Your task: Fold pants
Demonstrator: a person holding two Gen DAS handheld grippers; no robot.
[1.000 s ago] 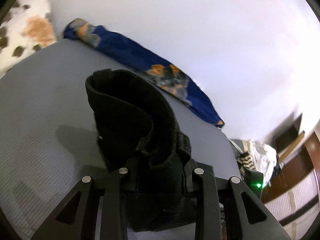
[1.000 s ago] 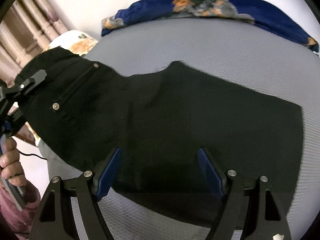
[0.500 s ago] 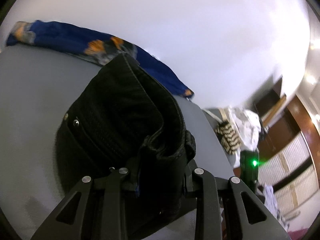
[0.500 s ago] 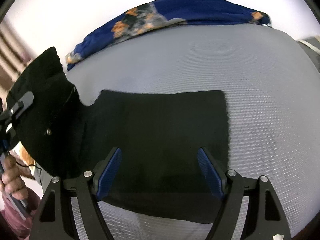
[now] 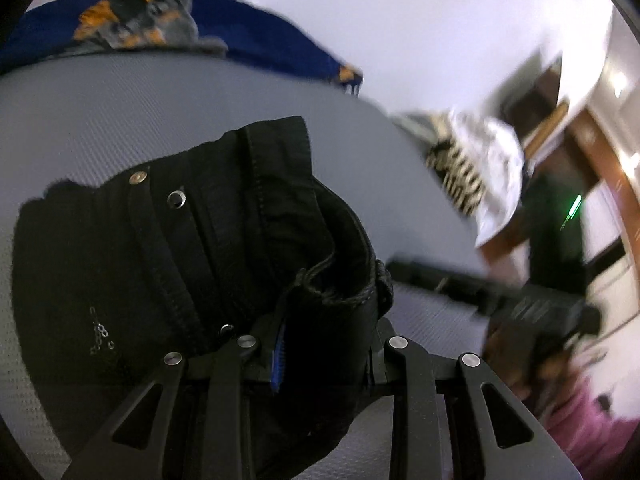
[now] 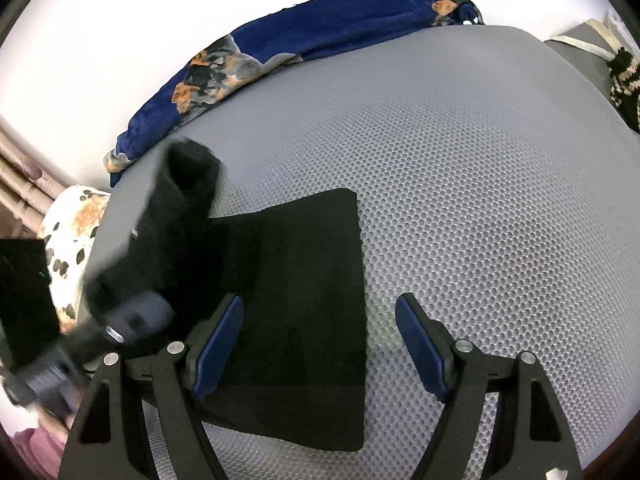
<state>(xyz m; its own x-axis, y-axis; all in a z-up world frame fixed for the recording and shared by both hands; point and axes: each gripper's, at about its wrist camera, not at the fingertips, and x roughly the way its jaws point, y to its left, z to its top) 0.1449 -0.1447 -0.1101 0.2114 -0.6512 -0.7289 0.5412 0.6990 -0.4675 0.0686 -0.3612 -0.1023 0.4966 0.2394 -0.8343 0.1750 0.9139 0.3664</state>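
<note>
The soft, floppy black pants (image 5: 192,264) are being gripped at the thick waistband by the left hand-held gripper (image 5: 320,344), the right hand-held gripper (image 6: 320,344) being held open above them.

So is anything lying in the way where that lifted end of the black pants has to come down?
Nothing visible. The left hand-held gripper holds the waistband end of the black pants above the flat folded part, which is bare; the blue blanket lies well beyond.

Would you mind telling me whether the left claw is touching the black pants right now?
Touching. In the left wrist view the left claw is clamped on a bunched fold at the waist of the black pants, with fabric filling the space between its fingers.
</note>
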